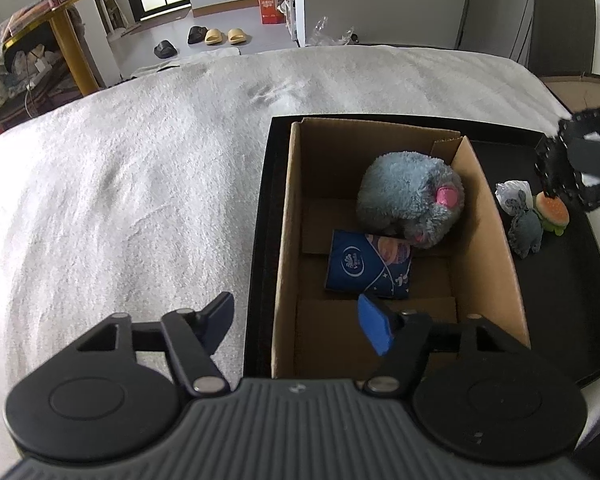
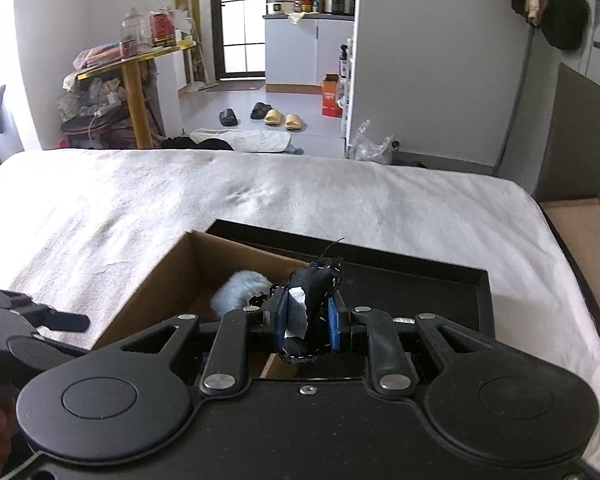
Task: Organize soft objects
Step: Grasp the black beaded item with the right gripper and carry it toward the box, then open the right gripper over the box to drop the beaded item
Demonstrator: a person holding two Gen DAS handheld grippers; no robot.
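Here, a wide white blanket (image 1: 132, 184) covers the bed and carries everything else. On it lies a shallow black tray (image 1: 572, 280), and inside the tray's left part stands an open cardboard box (image 1: 488, 240), its walls upright and its flaps folded down inside.

Within the box, a fluffy grey plush toy (image 1: 408, 196) with a pink patch sits against the far right corner. Just in front of it, touching its lower edge, a blue tissue packet (image 1: 364, 264) lies flat on the box floor.

To the right of the box, on the bare floor of the tray, three small things cluster together: a white wrapped bundle (image 1: 512, 194), a small grey stuffed figure (image 1: 526, 228) leaning just in front of it, and a burger-shaped toy (image 1: 552, 212) touching the figure's right side.

The left gripper (image 1: 296, 324) hovers over the near edge of the box, its jaws spread wide with nothing between them. The right gripper (image 2: 306, 320) is above the tray, near the box's right wall, and its blue pads (image 2: 333, 326) are clamped on a black fabric piece with white stitching (image 2: 320, 280), which hangs clear of the tray.
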